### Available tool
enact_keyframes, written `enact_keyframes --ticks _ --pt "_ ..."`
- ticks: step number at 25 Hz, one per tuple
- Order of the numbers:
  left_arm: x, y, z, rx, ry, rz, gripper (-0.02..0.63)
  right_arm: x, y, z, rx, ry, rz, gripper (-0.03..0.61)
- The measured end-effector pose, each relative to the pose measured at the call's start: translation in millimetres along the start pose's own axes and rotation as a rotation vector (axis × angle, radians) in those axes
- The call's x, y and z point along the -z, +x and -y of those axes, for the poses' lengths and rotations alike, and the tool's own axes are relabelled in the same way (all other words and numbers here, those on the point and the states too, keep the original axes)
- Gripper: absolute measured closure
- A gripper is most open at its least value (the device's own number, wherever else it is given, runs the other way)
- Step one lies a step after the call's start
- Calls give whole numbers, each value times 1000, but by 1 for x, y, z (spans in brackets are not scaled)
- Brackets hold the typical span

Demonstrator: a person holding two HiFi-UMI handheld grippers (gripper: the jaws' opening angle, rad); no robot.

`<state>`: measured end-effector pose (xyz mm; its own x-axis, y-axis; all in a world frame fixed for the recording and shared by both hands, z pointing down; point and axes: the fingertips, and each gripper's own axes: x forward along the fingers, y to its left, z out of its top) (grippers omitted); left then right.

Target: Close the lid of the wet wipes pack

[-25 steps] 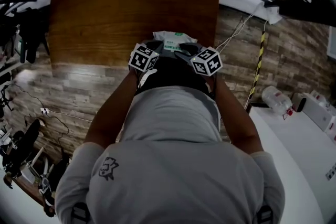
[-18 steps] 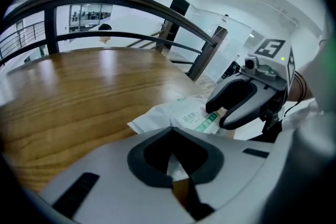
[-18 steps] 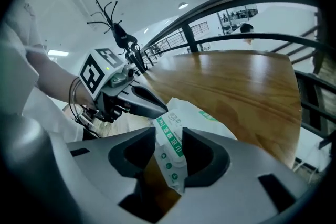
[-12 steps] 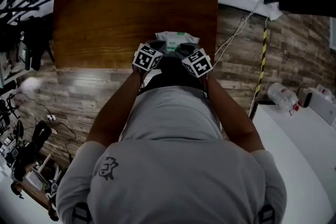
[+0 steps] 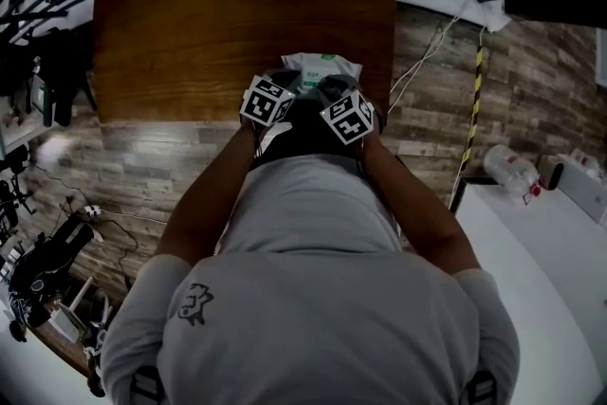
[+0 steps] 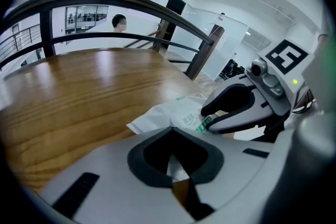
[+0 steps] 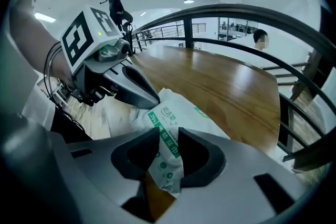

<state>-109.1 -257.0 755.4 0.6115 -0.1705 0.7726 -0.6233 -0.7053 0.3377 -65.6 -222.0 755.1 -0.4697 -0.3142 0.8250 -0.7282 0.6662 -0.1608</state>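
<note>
The wet wipes pack [image 5: 322,69] is white with a green label and lies at the near edge of the brown table [image 5: 237,14]. In the left gripper view the pack [image 6: 173,115] reaches back to my left gripper [image 6: 176,164], which is shut on a thin white edge of it. In the right gripper view my right gripper [image 7: 168,136] straddles the pack's labelled near end [image 7: 167,152]. Its jaws are closing with that end between them, and I see no squeeze on it. The head view shows only the two marker cubes [image 5: 266,101] [image 5: 348,117], side by side over the pack.
The person's head and shoulders [image 5: 313,280] hide the table's near edge. A dark curved railing [image 7: 252,13] runs past the table's far side. A white counter [image 5: 541,261] with a plastic bottle [image 5: 512,168] stands at the right. Cables cross the wood-pattern floor [image 5: 142,166].
The right gripper's cube has shifted left toward the left one and rolled, sinking closer to the pack. The left gripper has stayed where it was.
</note>
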Motion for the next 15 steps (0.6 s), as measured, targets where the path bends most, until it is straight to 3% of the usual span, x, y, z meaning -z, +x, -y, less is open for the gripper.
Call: enact_keyframes --ticks 15 --pt "0 2 0 -6 -5 17 604 2 3 1 71 -61 14 451"
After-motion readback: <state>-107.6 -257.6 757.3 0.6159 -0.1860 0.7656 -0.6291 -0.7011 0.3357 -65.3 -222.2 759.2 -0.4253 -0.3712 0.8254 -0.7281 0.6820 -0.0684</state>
